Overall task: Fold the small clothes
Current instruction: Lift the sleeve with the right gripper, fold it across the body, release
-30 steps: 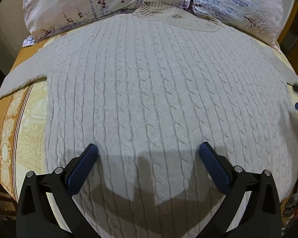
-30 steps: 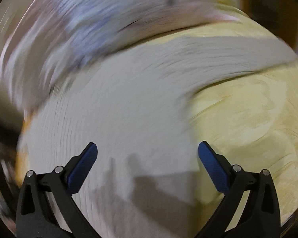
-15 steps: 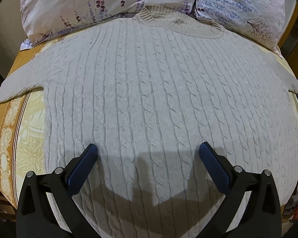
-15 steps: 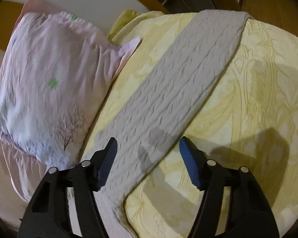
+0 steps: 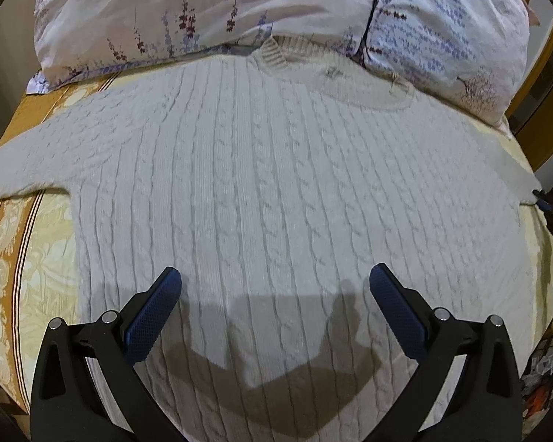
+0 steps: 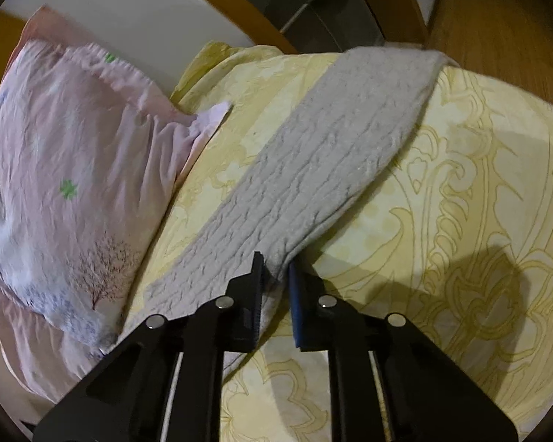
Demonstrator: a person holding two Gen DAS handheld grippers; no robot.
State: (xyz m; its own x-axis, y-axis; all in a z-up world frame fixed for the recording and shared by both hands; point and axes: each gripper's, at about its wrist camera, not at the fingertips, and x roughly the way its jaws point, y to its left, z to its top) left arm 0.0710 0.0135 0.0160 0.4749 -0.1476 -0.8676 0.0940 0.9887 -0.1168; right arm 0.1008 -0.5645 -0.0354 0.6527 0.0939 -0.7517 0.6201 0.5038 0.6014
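While it lies spread flat, front up, across the bed, the cream cable-knit sweater fills most of the left wrist view, its ribbed collar at twelve o'clock tucked against the pillows. Its left-side sleeve runs out toward nine o'clock, its lower edge lying crisp on the bedspread. The opposite sleeve stretches toward three o'clock in that view; in the right wrist view it runs as a long flat band from six o'clock up to one o'clock, where its cuff end drapes over the bed's edge.

The right gripper has its blue-padded jaws pressed nearly together on the lower edge of that sleeve, a fold of knit pinched between them and lifted slightly off the cover. The left gripper hangs above the sweater's lower body with its jaws spread wide, nothing between them, its shadow falling on the knit at six o'clock.

Bare yellow patterned bedspread lies open from three to five o'clock of the held sleeve. A pink floral pillow sits close at nine o'clock there, near the sleeve's upper edge. In the left wrist view a strip of bedspread with an orange border shows at eight o'clock.
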